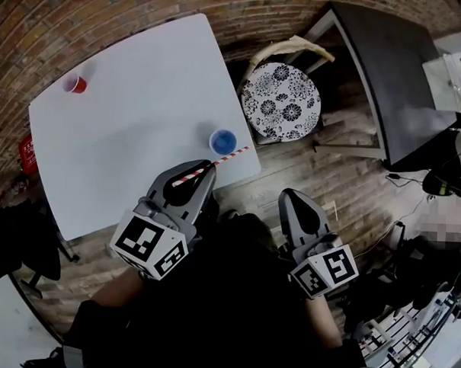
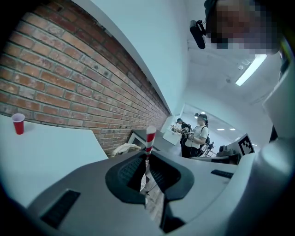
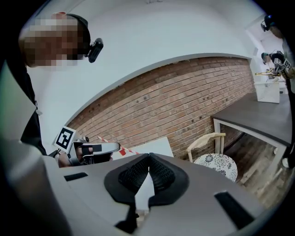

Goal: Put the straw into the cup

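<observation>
A blue cup (image 1: 223, 141) stands near the front right edge of the white table (image 1: 134, 114). My left gripper (image 1: 203, 170) is shut on a red-and-white striped straw (image 1: 225, 158), whose free end reaches out past the cup's right side. In the left gripper view the straw (image 2: 150, 138) rises upright from between the pads. My right gripper (image 1: 298, 207) hangs off the table to the right, shut with nothing in it. In the right gripper view the left gripper (image 3: 94, 150) and the straw (image 3: 129, 150) show at the left.
A red cup (image 1: 75, 83) stands at the table's far left corner. A chair with a patterned cushion (image 1: 280, 92) sits just right of the table, and a dark table (image 1: 395, 72) beyond it. Brick wall runs behind. People stand far off in the room.
</observation>
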`<action>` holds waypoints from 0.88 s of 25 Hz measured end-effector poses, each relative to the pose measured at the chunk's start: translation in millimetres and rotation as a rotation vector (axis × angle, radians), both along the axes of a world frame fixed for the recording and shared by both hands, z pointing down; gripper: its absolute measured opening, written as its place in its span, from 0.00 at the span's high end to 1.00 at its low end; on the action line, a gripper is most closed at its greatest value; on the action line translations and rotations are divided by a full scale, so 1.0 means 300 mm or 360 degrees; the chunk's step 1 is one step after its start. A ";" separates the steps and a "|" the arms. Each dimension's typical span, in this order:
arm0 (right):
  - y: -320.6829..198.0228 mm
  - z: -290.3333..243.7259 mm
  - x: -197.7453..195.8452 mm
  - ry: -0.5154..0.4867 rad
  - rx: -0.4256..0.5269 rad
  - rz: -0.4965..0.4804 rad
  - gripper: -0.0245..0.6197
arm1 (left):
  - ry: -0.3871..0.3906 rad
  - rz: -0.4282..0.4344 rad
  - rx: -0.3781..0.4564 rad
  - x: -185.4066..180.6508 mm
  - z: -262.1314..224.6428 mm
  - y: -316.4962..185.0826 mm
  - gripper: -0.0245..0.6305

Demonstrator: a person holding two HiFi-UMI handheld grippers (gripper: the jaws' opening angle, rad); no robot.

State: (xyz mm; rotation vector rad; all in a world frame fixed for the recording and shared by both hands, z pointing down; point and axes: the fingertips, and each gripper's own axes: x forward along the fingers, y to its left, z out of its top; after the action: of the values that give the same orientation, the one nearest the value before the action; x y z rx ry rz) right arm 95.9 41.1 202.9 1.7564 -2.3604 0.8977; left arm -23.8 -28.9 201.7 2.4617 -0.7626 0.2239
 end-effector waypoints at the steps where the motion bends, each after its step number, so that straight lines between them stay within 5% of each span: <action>1: -0.012 0.004 -0.004 -0.0001 -0.0003 -0.0011 0.92 | -0.0003 -0.0015 -0.0009 -0.009 0.009 -0.007 0.90; 22: -0.172 0.063 0.001 -0.0025 -0.0006 -0.0459 0.92 | -0.0108 -0.0375 -0.0042 -0.007 0.050 -0.026 0.90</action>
State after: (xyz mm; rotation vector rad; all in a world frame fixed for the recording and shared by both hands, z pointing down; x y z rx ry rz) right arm 96.1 -10.6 221.8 1.3607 -2.5306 0.8725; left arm -25.9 -36.6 216.8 2.3244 -1.0622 0.2275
